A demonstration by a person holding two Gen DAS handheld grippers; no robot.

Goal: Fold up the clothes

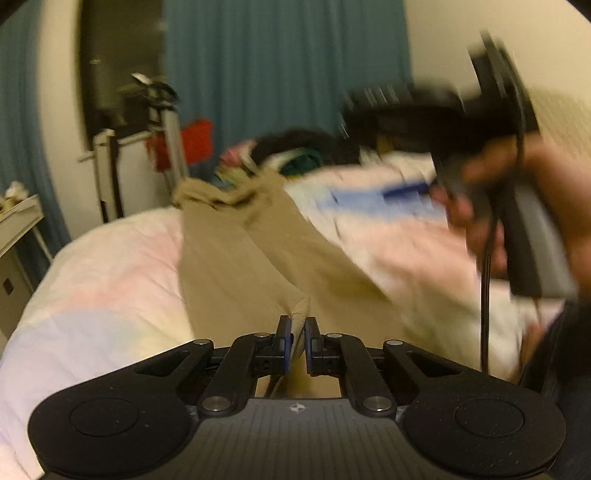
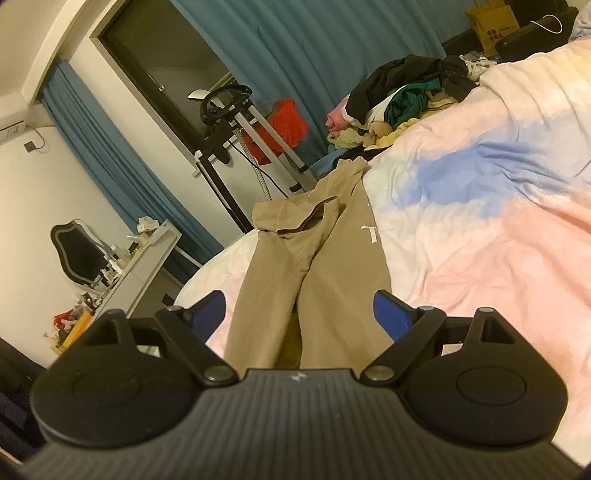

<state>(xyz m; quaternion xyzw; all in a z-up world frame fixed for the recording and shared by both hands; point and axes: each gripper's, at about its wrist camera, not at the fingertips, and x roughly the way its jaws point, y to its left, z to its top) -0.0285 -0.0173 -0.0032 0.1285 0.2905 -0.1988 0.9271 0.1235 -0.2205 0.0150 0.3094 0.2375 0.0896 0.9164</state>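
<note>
Left wrist view: left gripper (image 1: 298,326) clamped on a fold of tan trousers (image 1: 236,258), cloth edge pinched between the blue pads. Trousers laid lengthwise on the bed (image 1: 110,280), long axis running from the near gripper away to the far waistband, bunched near the bed's far edge. Right hand (image 1: 491,206) with its own gripper blurred at right, above the quilt, well apart from the pinched fold.

Right wrist view: right gripper (image 2: 299,314) wide open, nothing between the pads; tan trousers (image 2: 321,266) directly ahead and below, both legs side by side, passing under the open jaws, contact not clear. White letter mark on the right leg. Waistband at far end, partly flopped over.

Judgement: left side already has the hem end; right gripper nearest to the other leg, straight ahead along the cloth.

Containers: none in play. Loose pile of clothes (image 2: 402,96) at the far end of the bed, unfolded. Yellow carton (image 2: 493,26) far right, contents unseen.
</note>
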